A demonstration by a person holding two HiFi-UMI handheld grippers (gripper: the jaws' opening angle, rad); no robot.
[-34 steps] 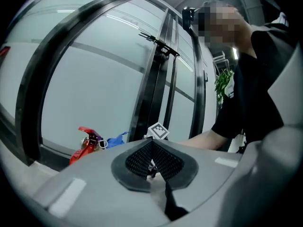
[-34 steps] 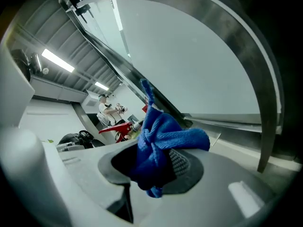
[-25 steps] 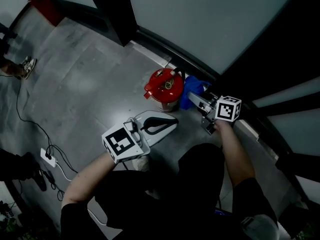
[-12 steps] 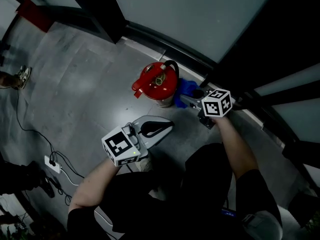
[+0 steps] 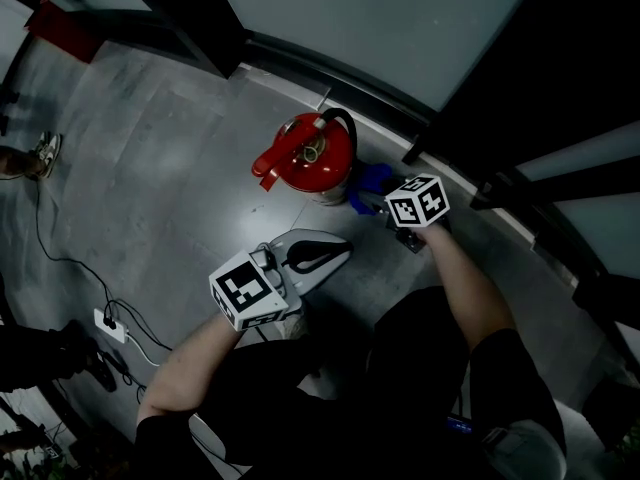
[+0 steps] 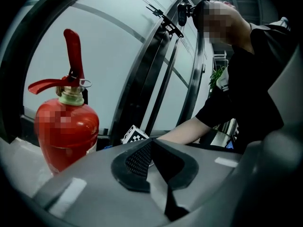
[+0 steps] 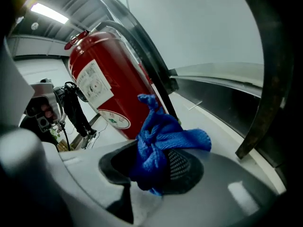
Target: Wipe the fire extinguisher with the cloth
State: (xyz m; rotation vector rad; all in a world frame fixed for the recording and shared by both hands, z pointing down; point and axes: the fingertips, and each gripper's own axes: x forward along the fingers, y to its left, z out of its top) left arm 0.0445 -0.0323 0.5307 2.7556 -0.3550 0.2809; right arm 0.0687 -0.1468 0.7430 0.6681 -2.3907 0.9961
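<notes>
A red fire extinguisher stands upright on the grey floor by the window frame, with a black hose arching over its top. My right gripper is shut on a crumpled blue cloth that sits against the extinguisher's lower right side. In the right gripper view the cloth bunches up between the jaws, just in front of the red cylinder. My left gripper is shut and holds nothing, a short way in front of the extinguisher.
A dark window frame and sill run diagonally behind the extinguisher. A white power strip and cables lie on the floor at the left. A person's shoe shows at the far left edge.
My right gripper has moved left with the cloth, closer against the extinguisher. The left gripper has stayed about where it was.
</notes>
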